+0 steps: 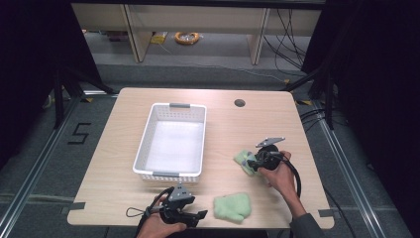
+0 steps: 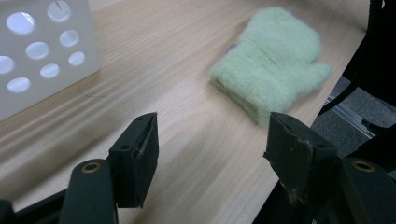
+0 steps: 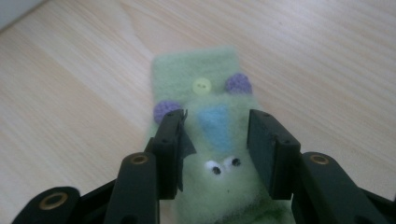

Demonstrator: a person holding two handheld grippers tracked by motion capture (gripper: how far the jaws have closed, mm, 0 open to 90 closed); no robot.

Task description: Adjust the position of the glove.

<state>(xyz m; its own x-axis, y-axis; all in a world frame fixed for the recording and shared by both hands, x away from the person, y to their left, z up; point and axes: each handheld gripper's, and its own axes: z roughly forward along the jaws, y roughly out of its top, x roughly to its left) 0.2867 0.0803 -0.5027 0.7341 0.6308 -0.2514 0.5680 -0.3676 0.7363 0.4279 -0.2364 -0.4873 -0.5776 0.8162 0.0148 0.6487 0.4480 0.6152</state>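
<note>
Green mitten [image 3: 212, 140] sits between the right claw's [image 3: 215, 149] half-closed jaws; left claw [image 2: 212, 154] gapes wide.

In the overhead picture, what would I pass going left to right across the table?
Left gripper and white basket overlap in order, so starting after them: plain green mitten → green mitten with a face → right gripper, its jaws around that mitten.

White perforated basket [image 1: 148, 144] on wooden table [image 1: 233, 129]; yellow cable coil [image 1: 187, 37] on floor beyond
</note>
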